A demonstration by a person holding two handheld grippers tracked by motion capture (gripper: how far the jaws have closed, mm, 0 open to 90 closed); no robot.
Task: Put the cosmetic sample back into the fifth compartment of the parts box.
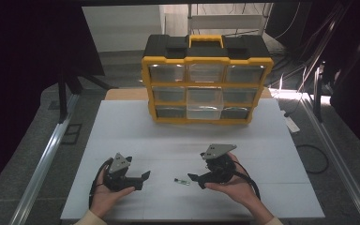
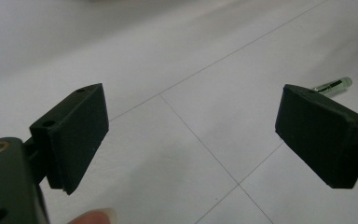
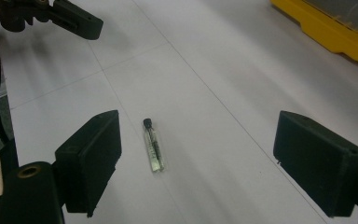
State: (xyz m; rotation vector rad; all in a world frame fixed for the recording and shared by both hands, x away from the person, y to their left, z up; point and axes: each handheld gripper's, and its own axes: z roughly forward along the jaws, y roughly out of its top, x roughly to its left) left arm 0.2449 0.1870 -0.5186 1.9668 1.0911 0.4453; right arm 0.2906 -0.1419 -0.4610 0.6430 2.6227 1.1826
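Observation:
A small clear glass vial [image 1: 182, 181] with a black cap lies flat on the white table [image 1: 136, 131], between the two grippers. My right gripper [image 1: 193, 180] is open just right of it, jaws pointing left; in the right gripper view the vial [image 3: 153, 144] lies ahead between the wide-apart jaws, nearer the left one. My left gripper [image 1: 143, 180] is open too, resting at the front left and pointing right. In the left gripper view the vial [image 2: 332, 86] peeks out behind the right jaw. A yellow and black drawer organizer [image 1: 206, 79] stands at the table's back.
The organizer's bottom middle clear drawer [image 1: 205, 105] is pulled out a little. The left gripper [image 3: 51, 16] shows at the top left of the right gripper view, and the organizer's yellow base [image 3: 328, 28] at the top right. Dark floor and metal rails flank the table.

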